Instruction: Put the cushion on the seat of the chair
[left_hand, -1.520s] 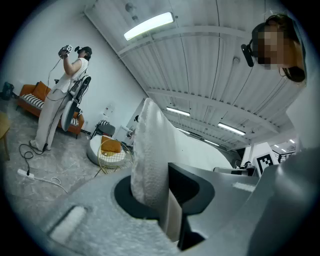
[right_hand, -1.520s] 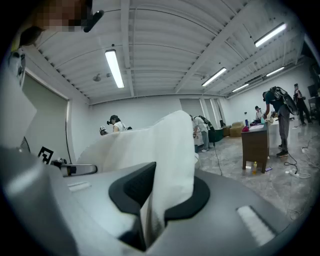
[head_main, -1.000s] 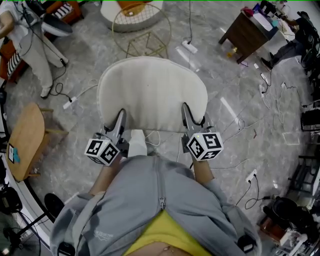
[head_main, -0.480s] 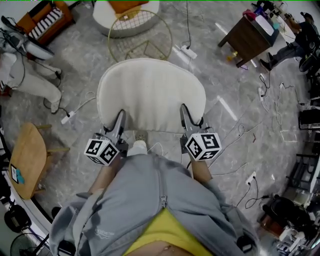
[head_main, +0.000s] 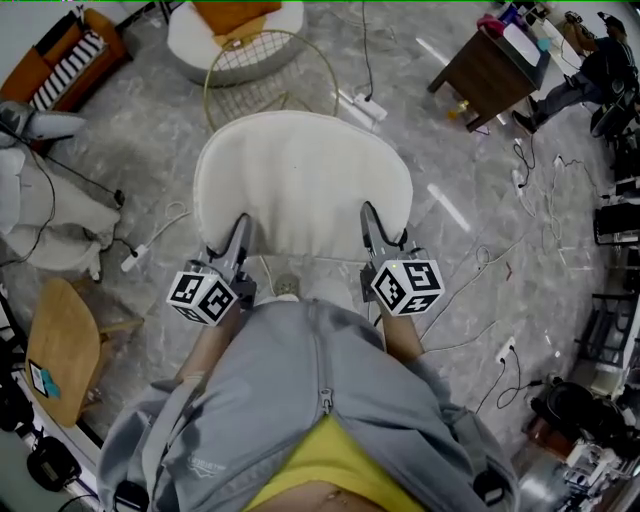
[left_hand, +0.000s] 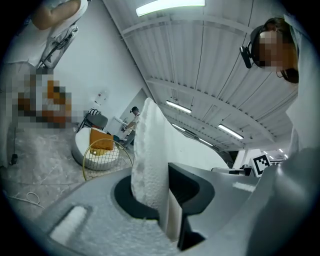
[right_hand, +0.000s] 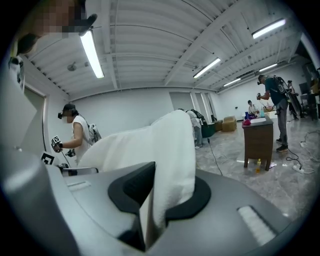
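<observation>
Cushion (head_main: 300, 180): white, broad and rounded, held off the floor (head_main: 150, 130) and roughly flat in front of the person, at the centre of the head view. It is gripped along its near edge and is not on any seat. The left hand-held gripper (head_main: 240, 235) is at the cushion's 7 o'clock corner, jaws narrow and pinched on the padded edge. In the left gripper view the fabric stands upright between the pads and bulges above them. The right hand-held gripper (head_main: 370, 228) is at the 5 o'clock corner, also narrow and clamped on the edge, with the cloth folding over the jaw in its own view. At 12 o'clock beyond the cushion is a round white chair (head_main: 190, 30) with an orange pillow (head_main: 235, 14) on it and a gold wire frame (head_main: 270, 75) in front. At 8 o'clock is a wooden seat (head_main: 60, 345), and at 2 o'clock a dark desk (head_main: 490, 65). Loose cables (head_main: 480, 260) lie on the floor from 3 to 5 o'clock. Step in hand, as judged: the carry, with the grasp done and the placing not yet begun. I cannot tell which seat is the target; the white chair at 12 o'clock seems likelier. The next move calls for holding both pinches evenly so the cushion stays level. The far edge should be brought over the seat and the cushion lowered flat, and both jaws opened only once it rests. Watch footing near the cables.
</observation>
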